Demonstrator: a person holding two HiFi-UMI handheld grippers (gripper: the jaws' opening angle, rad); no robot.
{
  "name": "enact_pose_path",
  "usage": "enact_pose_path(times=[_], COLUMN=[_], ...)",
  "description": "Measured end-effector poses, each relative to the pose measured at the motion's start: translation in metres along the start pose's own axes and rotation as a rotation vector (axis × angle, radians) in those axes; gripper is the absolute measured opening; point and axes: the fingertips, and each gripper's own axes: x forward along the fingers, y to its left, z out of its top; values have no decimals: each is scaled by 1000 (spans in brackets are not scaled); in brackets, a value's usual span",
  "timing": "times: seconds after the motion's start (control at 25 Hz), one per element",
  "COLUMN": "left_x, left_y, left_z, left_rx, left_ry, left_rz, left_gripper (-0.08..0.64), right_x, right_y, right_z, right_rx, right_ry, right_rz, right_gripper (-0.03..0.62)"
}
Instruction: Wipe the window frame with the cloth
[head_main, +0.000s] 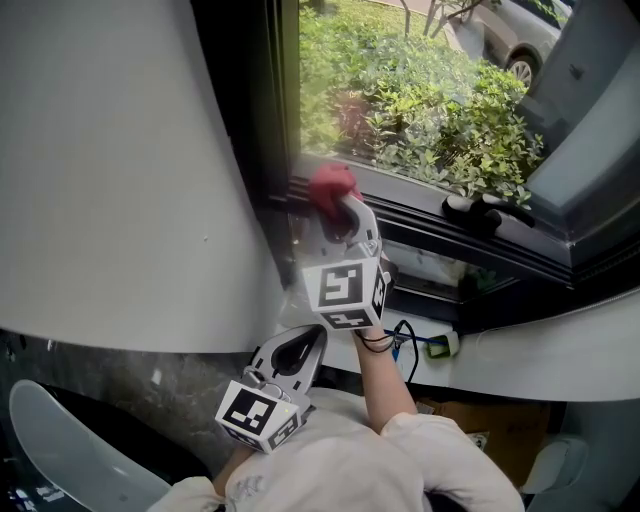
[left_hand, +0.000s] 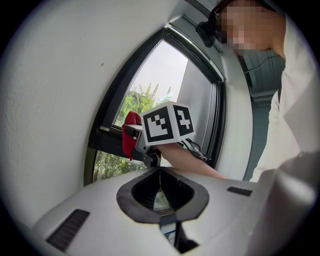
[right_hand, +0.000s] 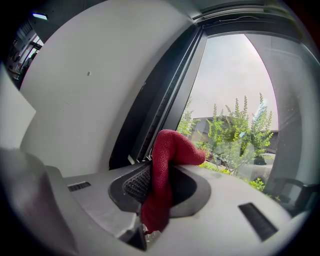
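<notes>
The right claw (head_main: 348, 215) grips the cloth (head_main: 333, 188), seemingly pressing the window frame (head_main: 440, 235); the left claw (head_main: 297, 352) is closed, empty. Next probably calls for sliding along the frame.

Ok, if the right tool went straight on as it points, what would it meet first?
The red cloth clamped in the right tool leads and would meet the dark window frame at its lower left corner, beside the white wall. It may already touch; depth is unclear.

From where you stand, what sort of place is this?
Probably indoors, at ground level beside a garden: a dark window frame, a white wall, and shrubs and a parked car outside.
</notes>
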Motion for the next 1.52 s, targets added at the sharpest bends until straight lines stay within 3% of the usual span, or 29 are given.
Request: enact_pose_path(times=[0.44,1.52], left_x=[7,12], left_y=[-10,-32], left_z=[-3,-7], left_rx=[6,21], left_ry=[12,31], left_rz=[-52,-88], left_gripper=[11,11], right_x=[-10,-34], right_y=[-12,-39], right_z=[-8,-24], right_rx=[-16,-6], right_ry=[10,33], right_rz=[-34,-86], right_gripper=[83,83])
